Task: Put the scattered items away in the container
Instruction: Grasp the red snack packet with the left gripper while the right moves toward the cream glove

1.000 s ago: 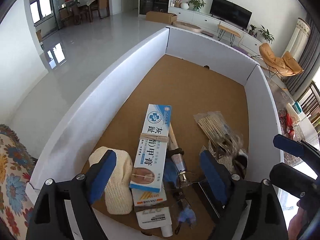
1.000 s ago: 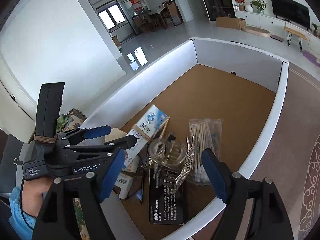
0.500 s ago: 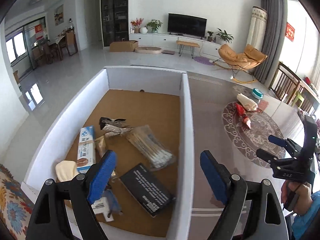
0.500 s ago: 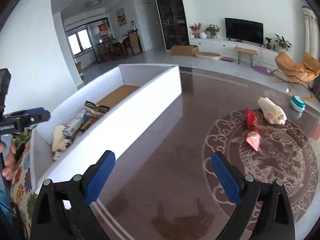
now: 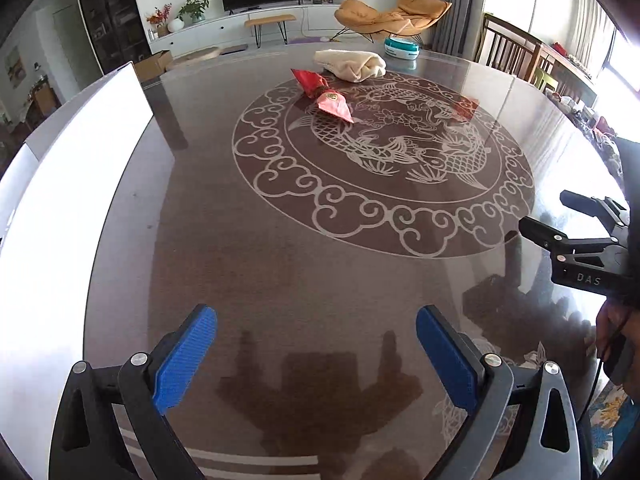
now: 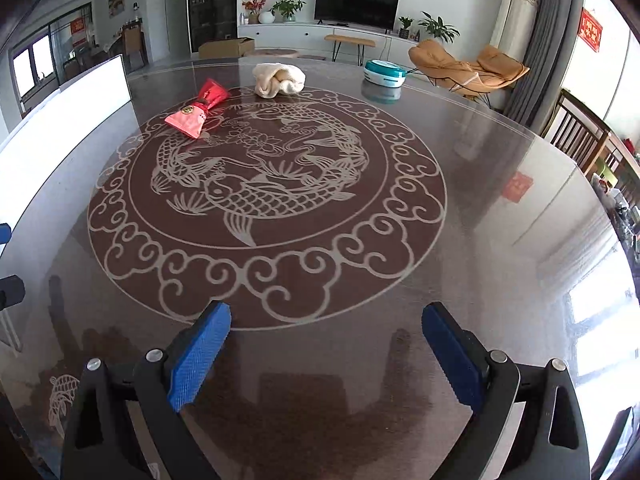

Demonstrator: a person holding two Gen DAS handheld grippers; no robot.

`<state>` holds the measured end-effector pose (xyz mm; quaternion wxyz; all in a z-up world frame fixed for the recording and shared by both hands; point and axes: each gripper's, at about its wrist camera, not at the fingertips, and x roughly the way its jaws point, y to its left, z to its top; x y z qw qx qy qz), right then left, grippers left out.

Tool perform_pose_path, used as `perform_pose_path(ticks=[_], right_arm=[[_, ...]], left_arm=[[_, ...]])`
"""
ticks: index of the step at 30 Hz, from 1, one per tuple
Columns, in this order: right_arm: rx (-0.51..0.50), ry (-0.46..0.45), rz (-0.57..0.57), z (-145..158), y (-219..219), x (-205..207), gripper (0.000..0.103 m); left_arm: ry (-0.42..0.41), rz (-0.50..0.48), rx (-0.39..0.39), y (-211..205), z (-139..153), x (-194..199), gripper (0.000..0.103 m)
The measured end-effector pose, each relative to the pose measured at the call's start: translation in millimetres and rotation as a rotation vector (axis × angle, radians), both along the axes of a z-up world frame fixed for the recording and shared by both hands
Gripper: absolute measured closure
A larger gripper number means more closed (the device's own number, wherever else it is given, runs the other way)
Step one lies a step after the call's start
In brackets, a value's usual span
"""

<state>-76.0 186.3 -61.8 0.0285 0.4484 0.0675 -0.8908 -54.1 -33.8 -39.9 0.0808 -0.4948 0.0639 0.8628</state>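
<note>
The white-walled container stands along the table's left edge; its inside is hidden. Far across the dark fish-patterned table lie a red pouch, a pink pouch, a rolled cream cloth and a teal round tin. My left gripper hovers over bare tabletop, its jaws opening with nothing between them. My right gripper is open and empty, well short of the pink pouch, red pouch, cloth and tin. The container's wall sits to its left.
The right gripper shows at the right edge of the left wrist view, held by a hand. Wooden chairs stand past the table's right rim. An orange lounge chair and a TV unit are beyond the far edge.
Both grippers swung away from above the filled container to the right and now face the open tabletop. Both pairs of jaws stand wider than a second ago.
</note>
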Motion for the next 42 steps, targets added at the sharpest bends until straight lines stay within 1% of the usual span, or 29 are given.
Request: perform_pose_path(ticks=[4,5,8,11,18,23,28,33,38,39,40,42], right_arm=[[-0.064,0.005,-0.035,1,14,2,0.006],[-0.071,0.001,-0.042,1,15,2,0.006],[-0.083,-0.034,-0.06,-3,18,-3,0.005],[-0.081,-0.036,-0.07,-4,16,-3,0.002],[-0.082,-0.036,-0.07,-4,16,-3,0.001],[-0.083,-0.036,-0.069,-4,16,-3,0.001],[-0.084,-0.036,-0.056,-4,13,-4,0.001],[-0.095,-0.033,-0.052,-3,13,-3,0.001],[-0.099,-0.031,-0.054,-3,13,-3,0.001],[-0.1,-0.03,-0.056,-3,14,-2,0.001],[-0.1,-0.03,-0.058,-3,13,-2,0.001],[-0.102,-0.029,-0.062,-3,13,-1,0.001]], left_arm=[[-0.036,0.036,-0.002,19,-16,-19,0.001],[-0.032,0.04,0.016,20,-17,-22,0.0],[-0.024,0.057,0.017,27,-18,-32,0.0],[-0.004,0.072,0.024,31,-19,-44,0.0],[0.04,0.102,0.036,45,-22,-81,0.0],[0.078,0.114,0.044,43,-22,-109,0.0],[0.077,0.131,0.041,44,-21,-144,0.0],[0.08,0.184,0.039,43,-21,-180,0.0],[0.076,0.201,0.037,38,-21,-215,0.0],[0.08,0.209,0.034,36,-20,-218,0.006],[0.099,0.214,0.035,34,-18,-217,0.018],[0.122,0.19,0.033,32,-11,-212,0.078]])
